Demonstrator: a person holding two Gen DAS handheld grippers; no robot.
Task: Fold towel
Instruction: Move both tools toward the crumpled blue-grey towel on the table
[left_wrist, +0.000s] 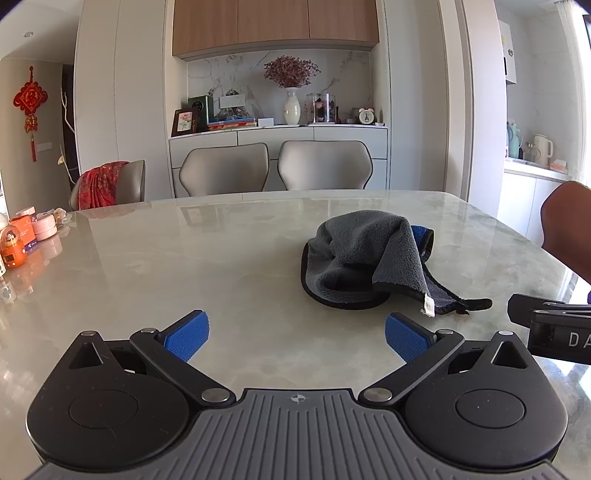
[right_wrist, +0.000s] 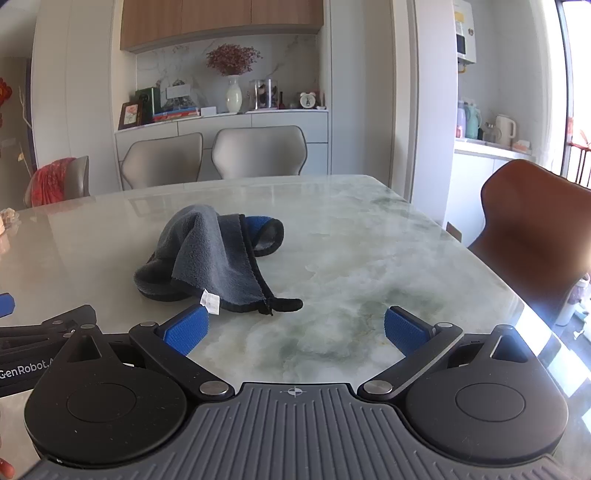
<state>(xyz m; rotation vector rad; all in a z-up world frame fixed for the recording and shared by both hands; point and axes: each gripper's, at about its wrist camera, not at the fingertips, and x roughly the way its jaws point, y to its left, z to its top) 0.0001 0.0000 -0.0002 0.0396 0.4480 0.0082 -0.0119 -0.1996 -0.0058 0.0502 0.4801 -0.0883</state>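
The towel (left_wrist: 364, 258) lies crumpled in a heap on the marble table (left_wrist: 184, 258), ahead and to the right of the left gripper (left_wrist: 297, 338) in the left wrist view. It is grey fleece with a black bound hem; a blue inner face shows at the far right of the heap. A white care label (left_wrist: 428, 306) hangs from the near hem, and a dark corner tail trails out flat to the right. The left gripper is spread wide, nothing between its blue pads (left_wrist: 186, 338), and sits apart from the cloth. Part of the other tool shows at the right edge. In the right wrist view, the towel (right_wrist: 210, 258) sits ahead and to the left of the right gripper (right_wrist: 295, 334), whose fingers are likewise spread and empty; the left blue pad (right_wrist: 184, 332) is just beside the label (right_wrist: 209, 301), and contact cannot be confirmed. Handling judgement: the cloth appears light, soft and limp, with no stiffness, so it will sag and drag when lifted; it is not fragile, but the polished table may let it slide. The bound hem and the protruding corner tail (right_wrist: 288, 304) near the label offer the firmest hold; a second corner must be located before spreading the towel flat.
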